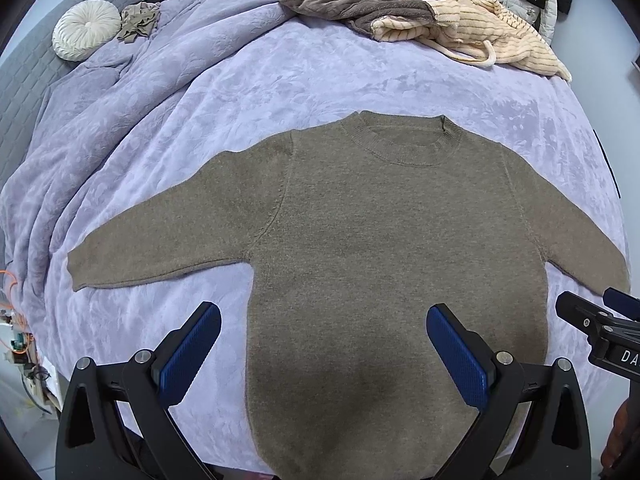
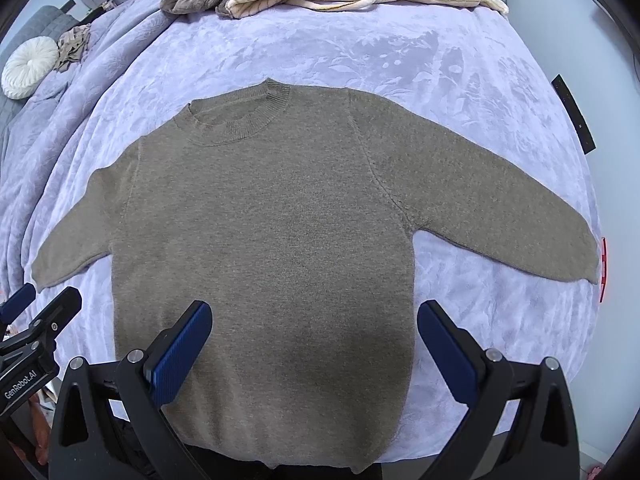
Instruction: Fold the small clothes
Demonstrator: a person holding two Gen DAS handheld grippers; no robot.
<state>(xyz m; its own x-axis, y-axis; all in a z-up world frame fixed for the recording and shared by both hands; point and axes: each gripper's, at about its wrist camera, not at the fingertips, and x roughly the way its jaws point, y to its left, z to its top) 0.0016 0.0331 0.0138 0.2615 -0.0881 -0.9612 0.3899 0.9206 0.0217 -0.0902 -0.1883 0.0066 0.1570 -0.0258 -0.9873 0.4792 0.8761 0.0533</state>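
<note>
Both wrist cams above sweater (image 1: pixel 380 240), facing headboard.

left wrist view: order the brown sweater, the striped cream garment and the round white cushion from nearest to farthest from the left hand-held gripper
1. brown sweater: spread flat just ahead of the left hand-held gripper.
2. round white cushion: far left, by the headboard.
3. striped cream garment: far right; too close to the cushion to call.
</note>
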